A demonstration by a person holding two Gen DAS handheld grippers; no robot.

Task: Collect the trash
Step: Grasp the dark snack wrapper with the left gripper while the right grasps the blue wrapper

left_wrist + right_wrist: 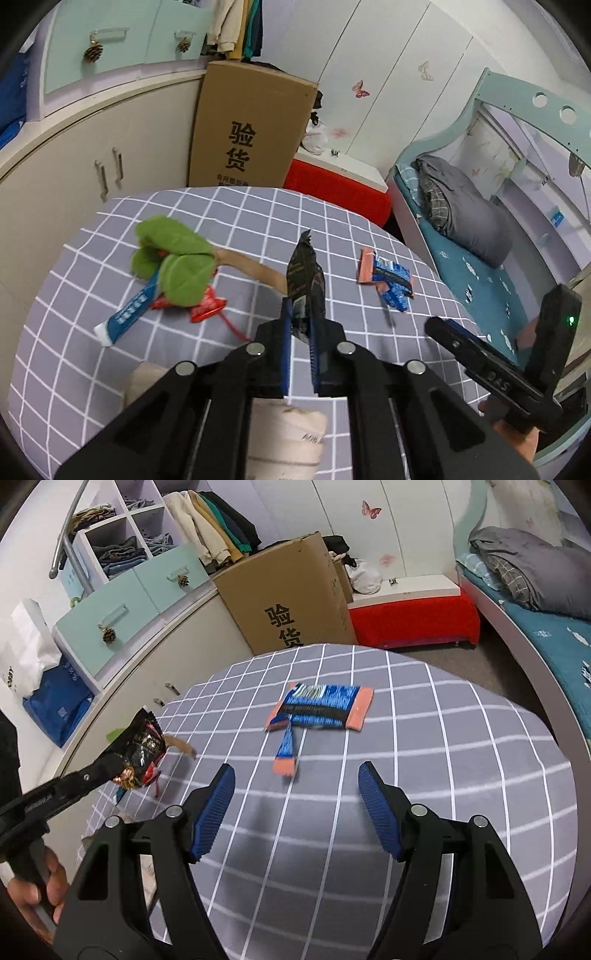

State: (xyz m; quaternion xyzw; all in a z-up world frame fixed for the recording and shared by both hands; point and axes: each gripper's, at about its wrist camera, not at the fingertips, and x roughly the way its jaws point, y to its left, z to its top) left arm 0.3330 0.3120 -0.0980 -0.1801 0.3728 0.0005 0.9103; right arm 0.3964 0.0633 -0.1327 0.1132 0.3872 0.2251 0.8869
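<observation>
Table (443, 760): round, draped in grey cloth with a white grid.
Cardboard box (255, 125): tall, brown, black printed characters, behind the table; contents hidden.
Plush leaves (173, 258): green, soft, on a tan stem; left view only.
Blue wrapper (321, 707): crinkled foil, pink ends, flat on the cloth ahead of the right gripper (295, 794).
Right jaws: wide apart, holding nothing.
Dark wrapper (304, 280): glossy, crumpled, raised off the cloth.
Left gripper (299, 325): clamped tight on dark wrapper.
Toothpaste tube (127, 314): blue and white; left view only.
</observation>
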